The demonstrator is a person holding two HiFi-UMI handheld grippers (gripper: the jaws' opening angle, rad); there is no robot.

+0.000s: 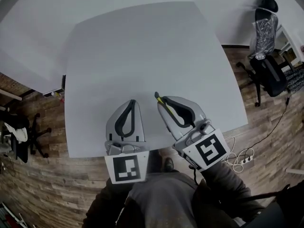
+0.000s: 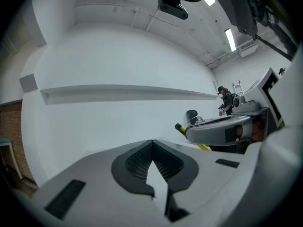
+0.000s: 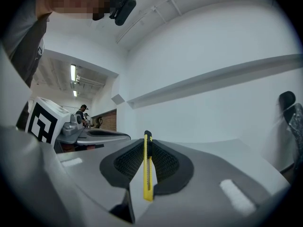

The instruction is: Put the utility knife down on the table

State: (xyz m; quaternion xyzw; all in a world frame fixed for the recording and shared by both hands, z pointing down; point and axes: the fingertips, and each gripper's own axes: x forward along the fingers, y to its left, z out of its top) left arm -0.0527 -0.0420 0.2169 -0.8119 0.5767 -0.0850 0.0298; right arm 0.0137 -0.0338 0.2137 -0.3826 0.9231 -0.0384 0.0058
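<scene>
A slim yellow utility knife (image 3: 148,167) with a black tip is clamped between the ribbed pads of my right gripper (image 3: 147,148), which is shut on it. In the head view the knife (image 1: 162,101) sticks forward out of the right gripper (image 1: 167,107), above the near part of the white table (image 1: 152,51). My left gripper (image 1: 130,109) hovers just to its left, shut with nothing between its pads (image 2: 137,162). From the left gripper view the knife's black tip and yellow body (image 2: 181,128) show beside the right gripper.
The table's front edge lies just under both grippers. An office chair (image 1: 266,56) stands at the right over the wood floor, another chair (image 1: 19,132) at the left. A power strip and cables (image 1: 242,158) lie on the floor. A person stands far off in the room.
</scene>
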